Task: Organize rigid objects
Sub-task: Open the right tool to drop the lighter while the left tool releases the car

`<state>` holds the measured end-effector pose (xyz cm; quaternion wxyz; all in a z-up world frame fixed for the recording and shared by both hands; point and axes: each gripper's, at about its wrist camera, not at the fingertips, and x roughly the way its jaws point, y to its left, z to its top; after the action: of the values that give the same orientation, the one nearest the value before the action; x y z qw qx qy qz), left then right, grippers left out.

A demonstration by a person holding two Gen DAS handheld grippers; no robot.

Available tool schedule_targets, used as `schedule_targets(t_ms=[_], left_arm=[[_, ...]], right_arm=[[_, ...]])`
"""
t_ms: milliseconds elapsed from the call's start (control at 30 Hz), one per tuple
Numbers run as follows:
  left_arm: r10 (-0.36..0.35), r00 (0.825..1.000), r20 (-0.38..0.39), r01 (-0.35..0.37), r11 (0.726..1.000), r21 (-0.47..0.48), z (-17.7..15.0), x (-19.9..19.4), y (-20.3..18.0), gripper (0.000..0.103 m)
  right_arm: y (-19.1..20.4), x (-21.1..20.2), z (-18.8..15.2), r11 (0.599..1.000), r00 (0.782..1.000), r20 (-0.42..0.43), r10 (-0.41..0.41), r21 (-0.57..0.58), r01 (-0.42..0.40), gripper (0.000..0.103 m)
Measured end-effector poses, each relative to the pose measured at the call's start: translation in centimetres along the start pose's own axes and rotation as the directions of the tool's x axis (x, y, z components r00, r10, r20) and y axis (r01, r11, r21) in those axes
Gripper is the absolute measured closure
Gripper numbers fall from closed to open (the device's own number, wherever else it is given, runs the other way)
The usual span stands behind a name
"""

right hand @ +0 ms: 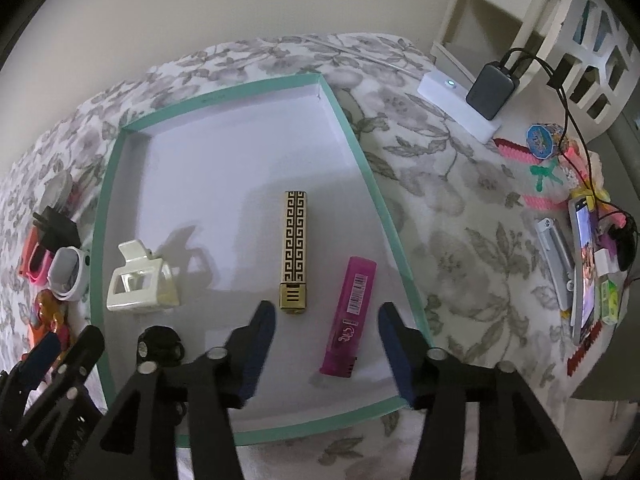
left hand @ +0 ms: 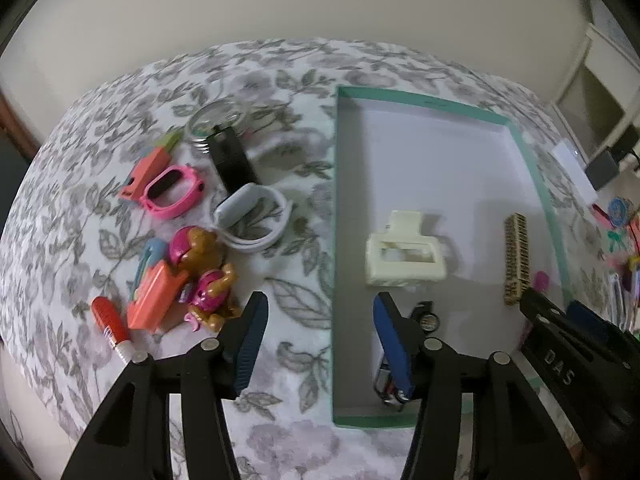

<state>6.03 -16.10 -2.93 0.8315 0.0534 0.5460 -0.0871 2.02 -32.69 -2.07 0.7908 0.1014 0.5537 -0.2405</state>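
Presently catalogued: a shallow box lid (right hand: 102, 216) with a teal rim and white floor, laid on a surface covered by a grey floral cloth (right hand: 460, 216). Within the lid are listed a cream hair claw clip (right hand: 140, 284) at its left side, a gold-and-black patterned lighter (right hand: 295, 248) near the middle, a magenta lighter (right hand: 350, 318) lying flat to its right, and a small black object (right hand: 160, 346) at the near-left corner. The right gripper (right hand: 326, 344) is held above the near edge of the lid, its blue-padded fingers (right hand: 256, 356) parted; the magenta lighter lies between them, untouched by either pad. The left gripper (left hand: 320, 340) is recorded with its fingers (left hand: 250, 344) likewise parted and nothing grasped, one over the cloth and the other over the lid's left wall. A small metallic item (left hand: 386, 388) is partly hidden behind the latter; its kind cannot be told. Unsorted to the left of the lid: a pink watch (left hand: 172, 190), a white band (left hand: 252, 220), a black rectangular item (left hand: 234, 158), a glass jar (left hand: 212, 124), toy figures (left hand: 204, 276), orange pieces (left hand: 154, 300) and a red tube (left hand: 110, 326). At far right a phone (right hand: 584, 264) and a white hub with a grey charger (right hand: 490, 90) are noted.
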Motion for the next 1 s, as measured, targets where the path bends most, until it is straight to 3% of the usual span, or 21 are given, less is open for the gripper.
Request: schedule_targets(t_ms=[133,433,733,1000], left_arm=[[0.027,0.999,0.016,-0.027,1.000,-0.014,0.0,-0.1,0.4,0.023],[0.066,0.998,0.024,-0.065,0.997,-0.034,0.1,0.0,1.0,0.010],[0.087,0.996,0.035,-0.085,0.995,-0.047,0.2,-0.2,1.3,0.007],[0.095,0.994,0.047,-0.091,0.993,-0.079,0.4,-0.5,2.0,0.004]], right_arm=[[0.3,0.0,0.0,1.000,1.000,0.004,0.001,-0.016,-0.001,0.035],[0.5,0.0,-0.1,0.999,1.000,0.019,-0.002,-0.032,0.002,0.023],[1.0,-0.3,-0.1,0.999,0.999,0.049,0.005,-0.053,-0.002,0.004],[1.1,-0.7,0.0,0.998,0.997,0.072,0.006,-0.059,-0.002,0.001]])
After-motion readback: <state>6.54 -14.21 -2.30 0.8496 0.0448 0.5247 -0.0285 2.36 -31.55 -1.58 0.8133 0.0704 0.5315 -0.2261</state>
